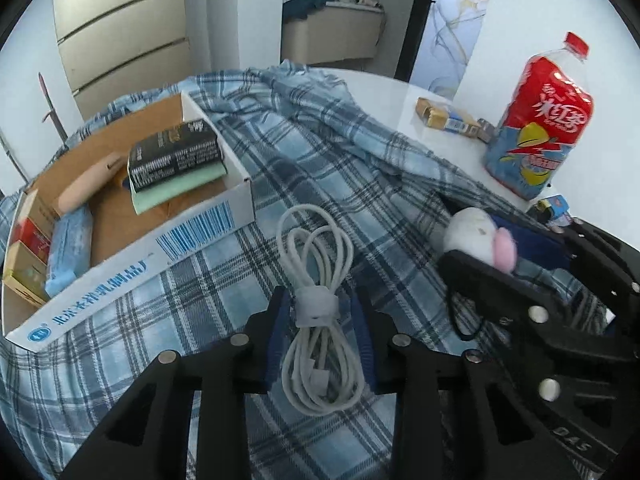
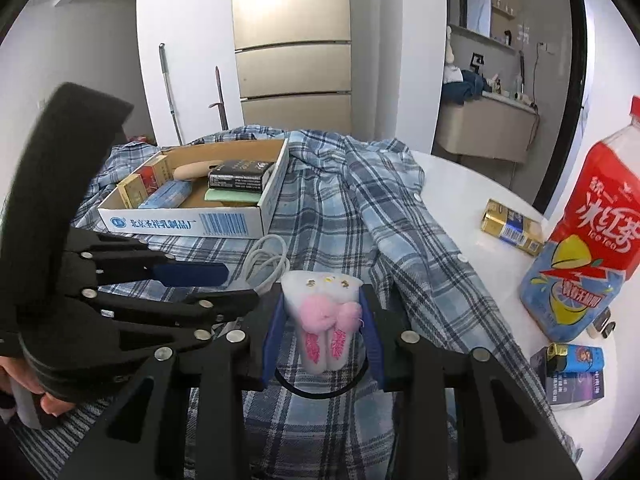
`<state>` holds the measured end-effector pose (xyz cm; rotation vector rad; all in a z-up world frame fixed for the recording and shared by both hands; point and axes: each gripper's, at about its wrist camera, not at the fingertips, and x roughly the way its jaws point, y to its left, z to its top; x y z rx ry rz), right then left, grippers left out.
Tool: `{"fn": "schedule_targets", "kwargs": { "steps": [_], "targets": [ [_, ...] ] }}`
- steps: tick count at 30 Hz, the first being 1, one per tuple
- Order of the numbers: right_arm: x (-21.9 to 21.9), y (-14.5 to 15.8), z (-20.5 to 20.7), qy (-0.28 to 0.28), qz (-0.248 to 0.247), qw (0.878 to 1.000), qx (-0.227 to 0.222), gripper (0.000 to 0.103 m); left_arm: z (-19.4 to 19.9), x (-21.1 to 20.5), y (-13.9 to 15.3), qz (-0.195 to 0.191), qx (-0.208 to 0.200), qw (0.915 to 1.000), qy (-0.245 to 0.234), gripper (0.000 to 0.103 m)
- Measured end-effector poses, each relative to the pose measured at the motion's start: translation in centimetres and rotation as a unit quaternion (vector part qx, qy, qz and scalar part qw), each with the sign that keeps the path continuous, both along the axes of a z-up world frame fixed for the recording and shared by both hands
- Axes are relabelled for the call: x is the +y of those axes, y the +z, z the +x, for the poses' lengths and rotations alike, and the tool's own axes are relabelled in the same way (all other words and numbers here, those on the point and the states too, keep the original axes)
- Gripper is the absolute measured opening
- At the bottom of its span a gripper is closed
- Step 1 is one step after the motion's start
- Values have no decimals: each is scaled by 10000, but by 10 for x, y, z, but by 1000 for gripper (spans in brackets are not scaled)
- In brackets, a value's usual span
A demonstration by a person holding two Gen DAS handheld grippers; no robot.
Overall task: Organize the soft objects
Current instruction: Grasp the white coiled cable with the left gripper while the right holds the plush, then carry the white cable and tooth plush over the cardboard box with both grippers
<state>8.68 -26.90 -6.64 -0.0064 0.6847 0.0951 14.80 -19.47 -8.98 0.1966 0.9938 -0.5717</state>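
Observation:
A coiled white cable (image 1: 316, 312) with a grey strap lies on the blue plaid shirt (image 1: 320, 168). My left gripper (image 1: 320, 332) is open, its blue-padded fingers on either side of the cable without pressing it. My right gripper (image 2: 324, 332) is shut on a white plush toy (image 2: 324, 316) with pink pompoms and a black elastic loop, held just above the shirt (image 2: 360, 208). The toy also shows in the left wrist view (image 1: 480, 236), at the right. The cable's far loop shows in the right wrist view (image 2: 268, 260), beside the left gripper (image 2: 188, 276).
An open cardboard box (image 1: 132, 216) at the left holds a black box, green pad, tissue pack and small cartons; it also shows in the right wrist view (image 2: 200, 200). An iced-tea bottle (image 2: 580, 248) and small packets (image 2: 512, 226) stand on the white table at the right.

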Motion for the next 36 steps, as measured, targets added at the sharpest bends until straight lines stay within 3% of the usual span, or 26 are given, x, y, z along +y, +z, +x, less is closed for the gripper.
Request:
{"fn": "schedule_targets", "kwargs": {
  "steps": [4, 6, 13, 18, 25, 30, 36],
  "targets": [
    [0, 0, 0, -6, -10, 10000, -3, 35, 3, 1, -5, 99, 35, 9999, 7, 33],
    [0, 1, 0, -11, 7, 10000, 4, 35, 2, 2, -4, 42, 4, 10000, 7, 23],
    [-3, -2, 3, -45, 69, 9999, 78, 36, -17, 17, 20, -62, -480, 9988, 7, 22],
    [-3, -2, 1, -12, 85, 9999, 61, 36, -39, 51, 44, -208, -881, 9955, 269, 22],
    [6, -1, 1, 91, -124, 9999, 44, 36, -81, 110, 69, -268, -2048, 9750, 816, 22],
    [10, -1, 2, 39, -251, 9997, 66, 36, -84, 138, 76, -555, -2358, 9643, 1071, 22],
    [14, 13, -7, -86, -470, 9986, -225, 36, -91, 160, 76, -1041, -2680, 9497, 1243, 22]
  ]
}}
